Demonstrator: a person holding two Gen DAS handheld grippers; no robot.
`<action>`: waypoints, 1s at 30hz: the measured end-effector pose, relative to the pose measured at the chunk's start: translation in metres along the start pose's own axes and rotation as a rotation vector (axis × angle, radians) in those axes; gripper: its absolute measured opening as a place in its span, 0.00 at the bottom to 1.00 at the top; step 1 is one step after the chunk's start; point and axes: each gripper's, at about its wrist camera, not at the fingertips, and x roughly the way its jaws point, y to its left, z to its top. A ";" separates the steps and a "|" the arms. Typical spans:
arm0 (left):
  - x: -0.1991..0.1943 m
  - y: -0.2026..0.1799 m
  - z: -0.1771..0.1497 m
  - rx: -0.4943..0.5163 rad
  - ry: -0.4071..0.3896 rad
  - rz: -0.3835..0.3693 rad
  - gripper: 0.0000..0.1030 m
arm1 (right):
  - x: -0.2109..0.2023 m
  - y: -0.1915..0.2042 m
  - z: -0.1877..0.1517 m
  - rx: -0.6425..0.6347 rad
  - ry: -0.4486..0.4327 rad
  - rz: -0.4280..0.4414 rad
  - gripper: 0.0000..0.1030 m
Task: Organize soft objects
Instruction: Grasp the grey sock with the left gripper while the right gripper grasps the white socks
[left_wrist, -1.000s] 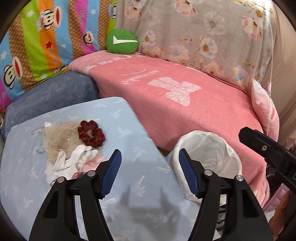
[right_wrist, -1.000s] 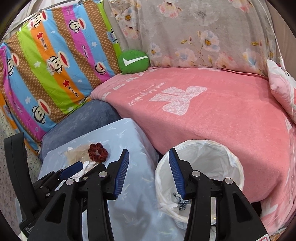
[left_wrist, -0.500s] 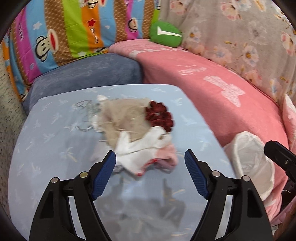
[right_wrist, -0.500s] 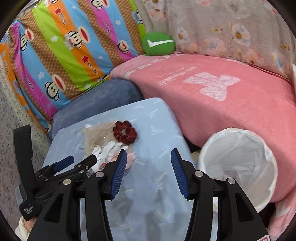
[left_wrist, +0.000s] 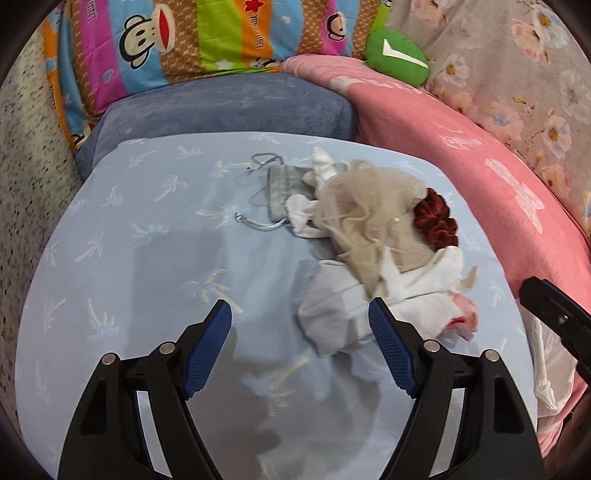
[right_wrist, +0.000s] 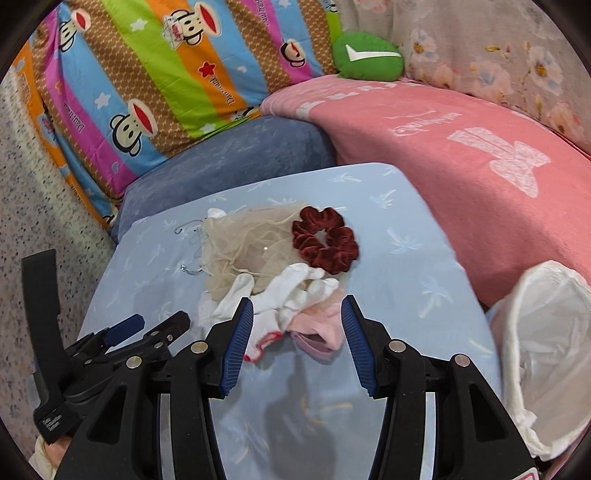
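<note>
Looking down: I see a pale blue palm-print cloth surface (left_wrist: 147, 229); left half bare, far edge meeting a blue-grey cushion (left_wrist: 229, 107).
Pile: one dark red velvet scrunchie (right_wrist: 325, 245), one beige gauzy mesh piece (right_wrist: 243, 240), white knit socks (right_wrist: 280, 295), uncounted, one pink cloth (right_wrist: 321, 325), thin wire hooks (left_wrist: 258, 221).
Bin: one white-lined basket (right_wrist: 546, 354), right of surface.
Left tongs (left_wrist: 299, 343): released, nothing between them.
Right tongs (right_wrist: 297, 332): released, hovering over sock and pink cloth.

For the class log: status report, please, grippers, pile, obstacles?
Left gripper and right gripper open, empty. Soft pile untouched on blue cushion. Wire hangers tangled in pile.
</note>
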 end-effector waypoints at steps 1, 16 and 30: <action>0.002 0.003 0.001 -0.006 0.005 -0.001 0.71 | 0.008 0.002 0.002 -0.001 0.006 -0.002 0.48; 0.033 0.001 0.003 -0.003 0.059 -0.071 0.71 | 0.082 0.004 0.005 -0.003 0.112 -0.020 0.17; 0.038 -0.010 0.002 -0.049 0.102 -0.226 0.36 | 0.027 0.002 0.005 0.018 0.021 0.029 0.08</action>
